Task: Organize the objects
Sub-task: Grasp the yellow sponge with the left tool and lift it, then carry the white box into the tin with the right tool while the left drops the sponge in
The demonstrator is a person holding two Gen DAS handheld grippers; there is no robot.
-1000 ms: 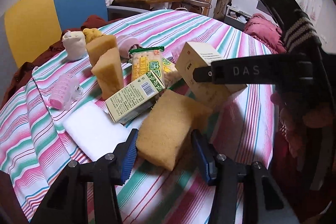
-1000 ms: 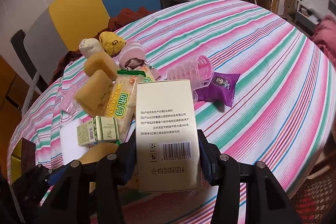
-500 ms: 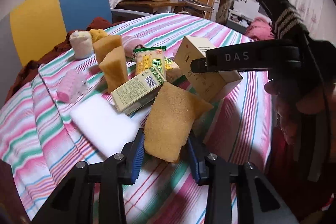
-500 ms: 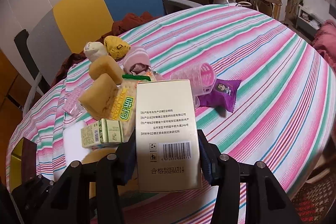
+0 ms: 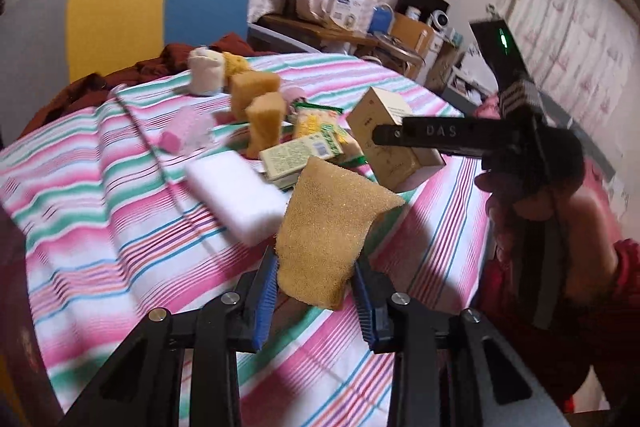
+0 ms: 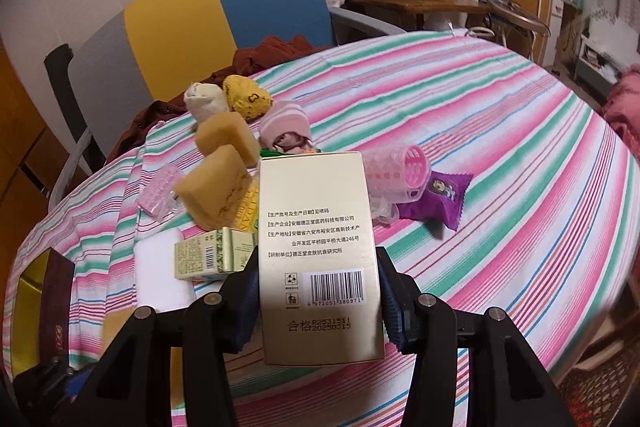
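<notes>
In the left wrist view the left gripper (image 5: 314, 281) pinches a yellow sponge (image 5: 332, 231) clear above the striped tablecloth (image 5: 120, 227), near a white block (image 5: 240, 195), while in the right wrist view the right gripper (image 6: 318, 301) clamps a gold box (image 6: 318, 251) above the same cloth.

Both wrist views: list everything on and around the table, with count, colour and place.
sponges: three, tan; one in left gripper, two upright far left.
box: one, gold; in right gripper.
small box: one, green-yellow; mid-pile.
foam block: one, white; beside pile.
curlers: two, pink; one by candy, one left.
candy: one, purple; right of pile.
socks: three rolled, cream, yellow, pink; far edge.
tablecloth: striped pink-green.
chair: yellow-blue; behind.
left gripper: shut on sponge.
right gripper: shut on box.
</notes>
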